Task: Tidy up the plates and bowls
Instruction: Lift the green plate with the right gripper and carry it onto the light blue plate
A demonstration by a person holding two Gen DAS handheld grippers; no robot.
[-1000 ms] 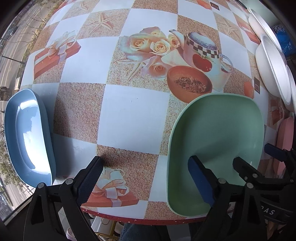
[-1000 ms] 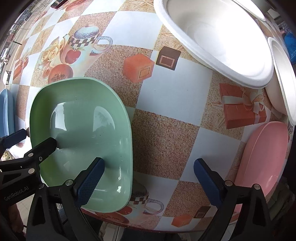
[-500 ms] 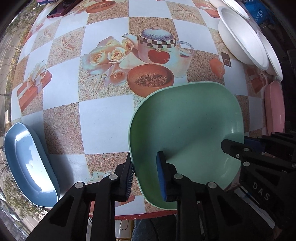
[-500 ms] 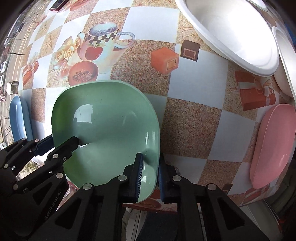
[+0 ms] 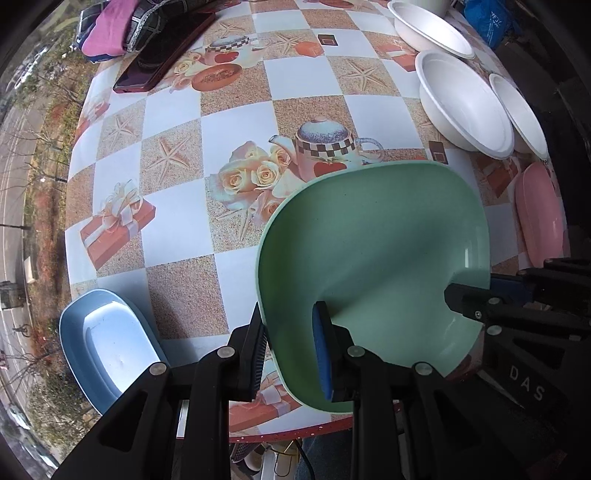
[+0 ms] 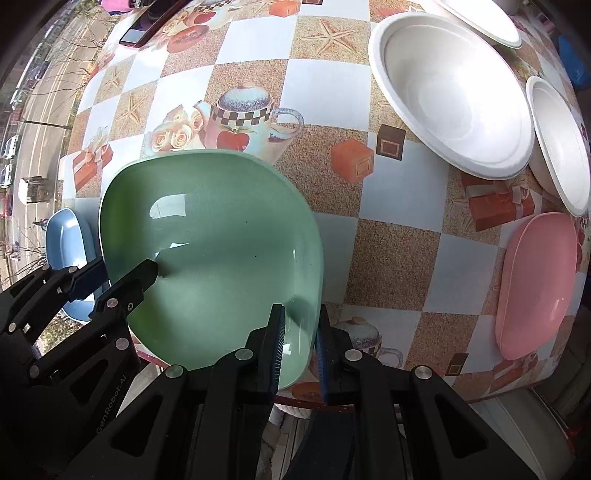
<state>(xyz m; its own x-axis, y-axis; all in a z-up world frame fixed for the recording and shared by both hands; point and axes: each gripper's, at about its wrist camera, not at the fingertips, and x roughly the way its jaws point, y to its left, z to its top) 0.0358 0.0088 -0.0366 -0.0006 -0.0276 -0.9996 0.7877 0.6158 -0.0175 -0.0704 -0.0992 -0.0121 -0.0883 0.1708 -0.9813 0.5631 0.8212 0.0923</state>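
A pale green squarish plate (image 5: 373,251) is held above the table, tilted up. My left gripper (image 5: 291,350) is shut on its near left rim; my right gripper (image 6: 299,350) is shut on its near right rim (image 6: 306,295). The green plate (image 6: 210,251) fills the middle of the right wrist view. A blue oval plate (image 5: 107,339) lies at the table's near left edge and a pink oval plate (image 6: 535,280) at the near right edge. Three white bowls (image 6: 450,96) sit at the far right.
The round table (image 5: 236,122) has a checkered printed cloth. A dark phone or tray (image 5: 162,55) and folded cloth (image 5: 110,33) lie at the far left. A blue bag (image 5: 487,22) is at the far right. The table's front edge is just below the grippers.
Both grippers closed on the green plate's rim and lifted it; the plate rose off the table and more of the far table came into view.
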